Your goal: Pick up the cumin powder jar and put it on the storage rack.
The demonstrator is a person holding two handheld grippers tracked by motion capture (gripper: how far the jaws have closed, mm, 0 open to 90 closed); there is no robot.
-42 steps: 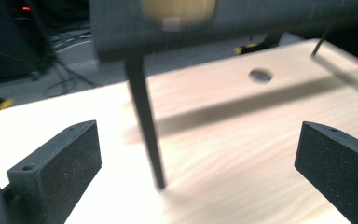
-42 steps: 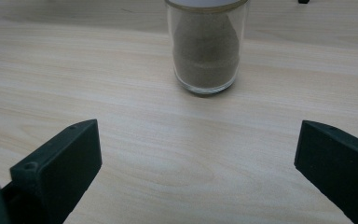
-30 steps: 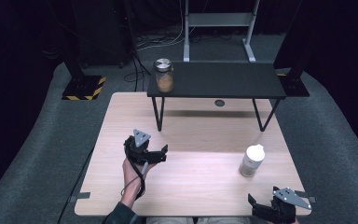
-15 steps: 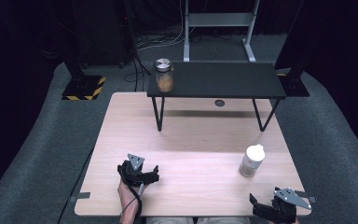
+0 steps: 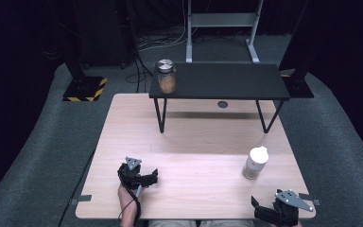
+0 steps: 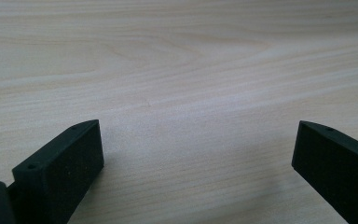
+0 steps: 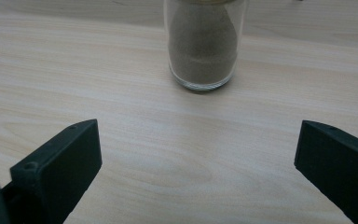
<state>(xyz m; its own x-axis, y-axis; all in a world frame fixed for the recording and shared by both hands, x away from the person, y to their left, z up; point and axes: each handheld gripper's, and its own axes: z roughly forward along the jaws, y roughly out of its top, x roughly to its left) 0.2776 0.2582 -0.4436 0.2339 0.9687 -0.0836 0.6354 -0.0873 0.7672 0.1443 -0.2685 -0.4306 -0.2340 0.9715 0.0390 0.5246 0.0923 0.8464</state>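
Note:
My left gripper (image 5: 143,177) rests low over the near left part of the wooden table (image 5: 194,142), held by a hand. In the left gripper view its jaws (image 6: 196,140) stand wide open over bare wood with nothing between them. My right gripper (image 5: 270,213) sits at the near right corner, also open (image 7: 198,140). A glass jar with a white lid (image 5: 255,162) and brown powder inside stands upright just beyond it; in the right gripper view the jar (image 7: 203,46) is straight ahead, clear of the jaws. A second jar with a metal lid (image 5: 166,76) stands on the black bench.
A low black bench (image 5: 227,82) on thin legs spans the far side of the table, with the second jar on its left end. A small dark disc (image 5: 223,104) lies beneath it. Grey carpet surrounds the table.
My left gripper has drawn back toward the near table edge and come down lower. The right gripper and both jars have stayed put.

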